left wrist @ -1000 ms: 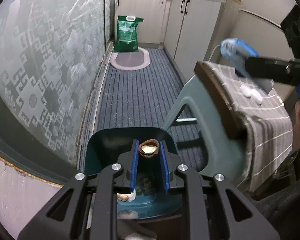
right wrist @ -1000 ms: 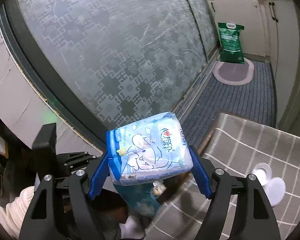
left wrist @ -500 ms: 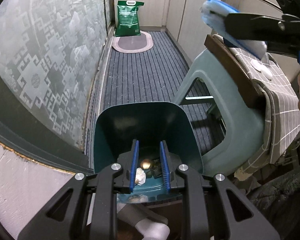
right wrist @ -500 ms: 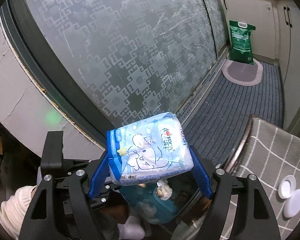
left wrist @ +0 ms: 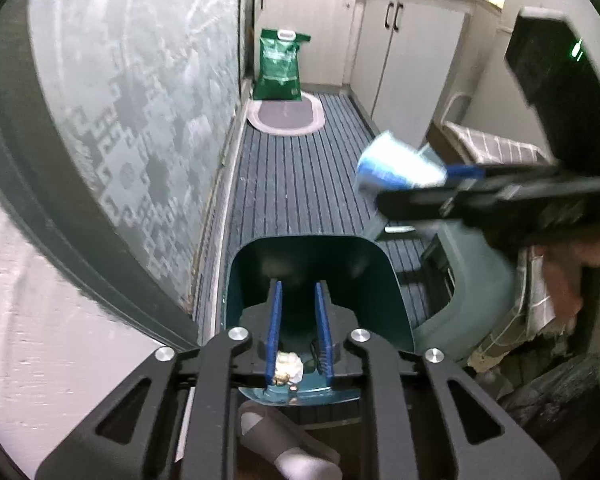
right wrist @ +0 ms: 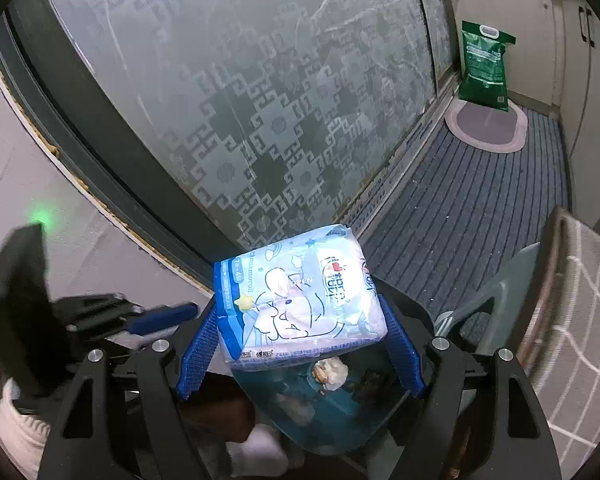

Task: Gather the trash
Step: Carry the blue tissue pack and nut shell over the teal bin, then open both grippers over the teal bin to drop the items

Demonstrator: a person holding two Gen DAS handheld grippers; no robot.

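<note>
R gripper (right wrist: 300, 344), blue pads spread wide, clamps a soft pale-blue plastic tissue pack (right wrist: 300, 300) w/ cartoon print directly above the open dark-teal plastic bin (right wrist: 340, 412), apparently for a straight drop. Print legible: "OPEN"; rest unclear. L gripper (left wrist: 299, 332), narrowly parted, grips nothing, pointing into the bin. Scraps lie inside.

tissue pack (right wrist: 300, 300): pale blue, cartoon print
bin (left wrist: 312, 264): dark teal
floor mat (left wrist: 300, 184): navy stripes
bag (right wrist: 485, 65): green
</note>
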